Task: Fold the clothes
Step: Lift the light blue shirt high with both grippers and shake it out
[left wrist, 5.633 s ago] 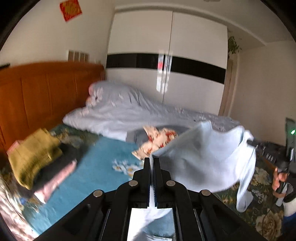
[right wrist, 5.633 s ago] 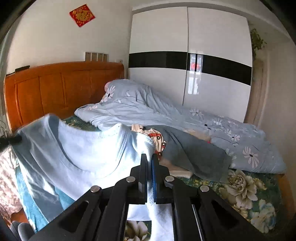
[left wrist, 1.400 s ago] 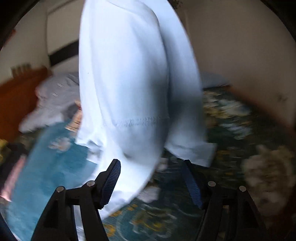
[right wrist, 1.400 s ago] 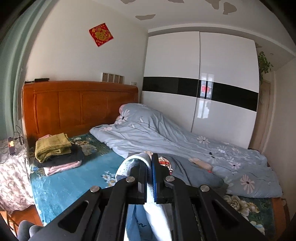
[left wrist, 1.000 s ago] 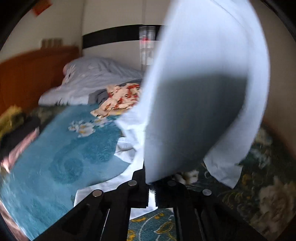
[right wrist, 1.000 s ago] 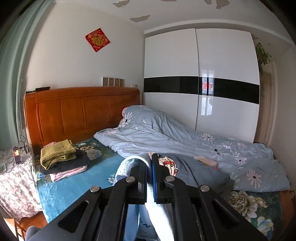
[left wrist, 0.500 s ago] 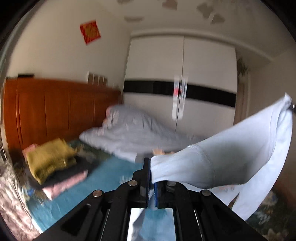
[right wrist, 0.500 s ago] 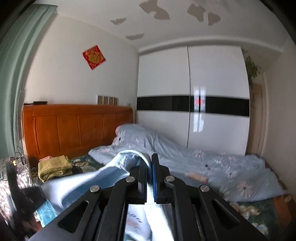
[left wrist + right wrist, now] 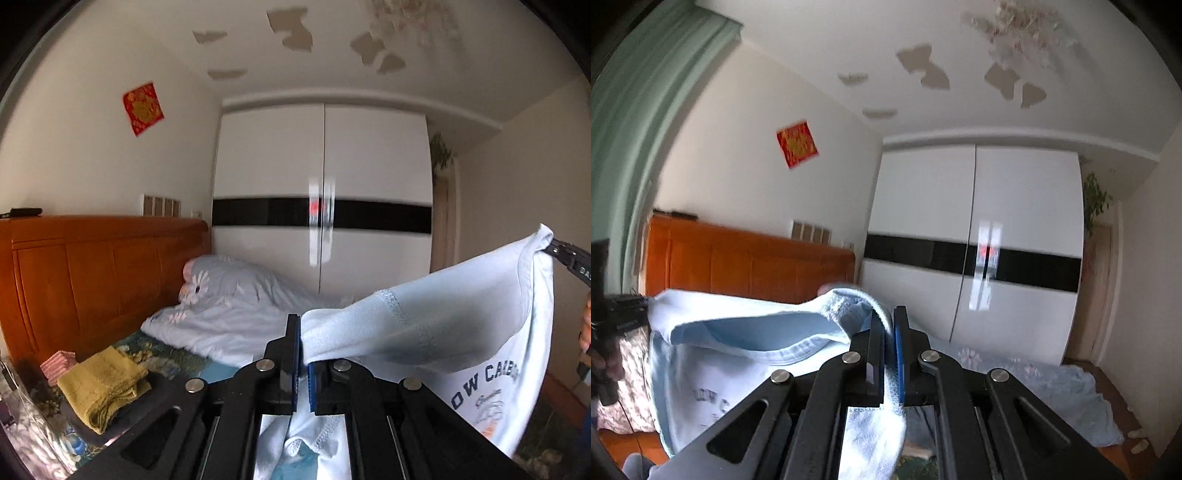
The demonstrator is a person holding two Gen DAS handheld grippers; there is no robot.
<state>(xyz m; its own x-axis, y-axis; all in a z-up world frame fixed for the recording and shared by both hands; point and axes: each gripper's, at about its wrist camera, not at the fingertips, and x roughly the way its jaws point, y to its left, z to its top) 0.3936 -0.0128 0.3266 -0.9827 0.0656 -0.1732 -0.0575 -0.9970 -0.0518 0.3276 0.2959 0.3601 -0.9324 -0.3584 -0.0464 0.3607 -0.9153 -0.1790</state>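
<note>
A light blue T-shirt [image 9: 461, 332] with dark printed lettering hangs in the air, stretched between both grippers above the bed. My left gripper [image 9: 303, 354] is shut on one shoulder of it. My right gripper [image 9: 888, 354] is shut on the other shoulder, and the shirt [image 9: 738, 354] sags to its left. The right gripper also shows at the right edge of the left wrist view [image 9: 569, 254], and the left one at the left edge of the right wrist view [image 9: 624, 306].
A bed with an orange wooden headboard [image 9: 92, 269] carries a rumpled pale blue duvet [image 9: 229, 314] and a stack of folded clothes topped by an olive one [image 9: 103, 384]. A white wardrobe with a black band [image 9: 321, 214] stands behind.
Both grippers have risen and tilted upward, so more ceiling shows. The shirt is now spread wider between them, with its lettering in view.
</note>
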